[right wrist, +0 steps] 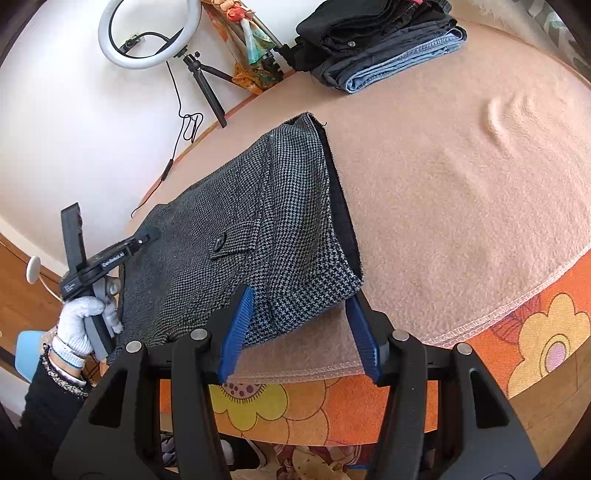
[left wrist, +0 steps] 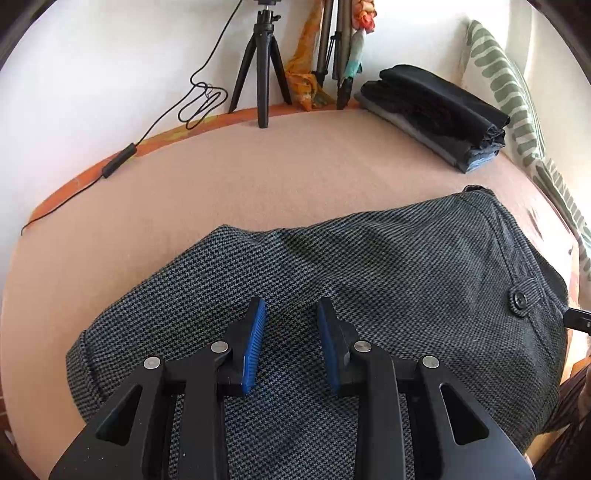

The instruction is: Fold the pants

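Grey houndstooth pants [left wrist: 351, 266] lie folded on the beige blanket [left wrist: 258, 173]; they also show in the right wrist view [right wrist: 266, 221], with a buttoned pocket flap [right wrist: 229, 245]. My left gripper [left wrist: 291, 306] is open, just above the pants' middle, empty. It also shows in the right wrist view [right wrist: 147, 233], at the pants' left edge, held by a gloved hand [right wrist: 83, 321]. My right gripper [right wrist: 301, 295] is open with its jaws either side of the pants' near corner at the waistband; the fingers do not pinch the cloth.
A stack of folded dark and denim clothes [right wrist: 376, 40] sits at the far end [left wrist: 436, 114]. A tripod [left wrist: 260, 70], a ring light [right wrist: 147, 33] and a cable [left wrist: 155, 125] stand by the wall. The flowered orange cover [right wrist: 535, 332] marks the near edge.
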